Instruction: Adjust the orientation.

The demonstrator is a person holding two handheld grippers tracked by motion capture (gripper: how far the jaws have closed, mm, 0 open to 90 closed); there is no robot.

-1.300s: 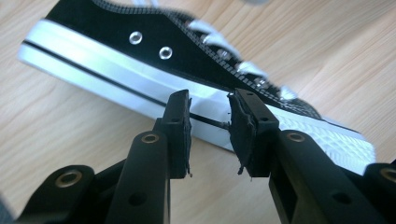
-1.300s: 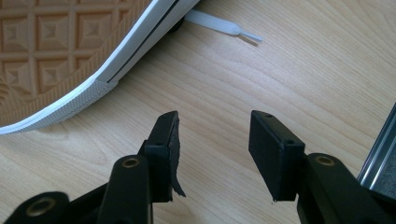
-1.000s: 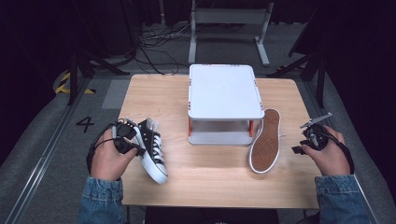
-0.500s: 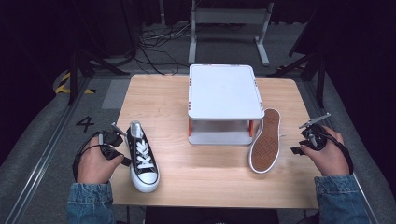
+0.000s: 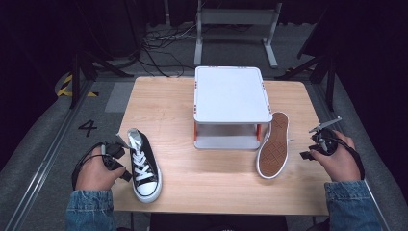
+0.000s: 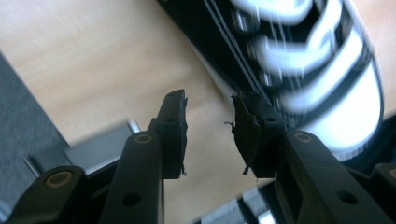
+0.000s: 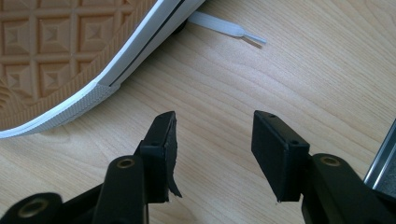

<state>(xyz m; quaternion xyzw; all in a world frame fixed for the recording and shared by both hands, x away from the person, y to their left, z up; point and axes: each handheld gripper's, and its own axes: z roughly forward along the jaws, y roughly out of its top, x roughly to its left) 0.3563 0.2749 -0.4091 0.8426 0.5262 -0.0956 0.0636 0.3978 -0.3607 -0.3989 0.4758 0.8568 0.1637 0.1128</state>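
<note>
Black sneaker (image 5: 142, 166) upright at desk (image 5: 211, 178) front-left, left gripper (image 6: 210, 126) jaws just opened off it, empty; right gripper (image 7: 212, 149) jaws apart, empty beside sole-up sneaker (image 5: 273, 144); light, soft canvas, likely best gripped at heel collar.

Black canvas sneaker (image 5: 143, 166), white rubber toe; matt wood-grain table (image 5: 163, 101); smooth white plastic shelf (image 5: 231, 94).

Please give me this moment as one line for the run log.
left claw: open, nothing between jaws, beside upright sneaker | right claw: open, empty, by sole-up sneaker | shelf: mid-table
</note>
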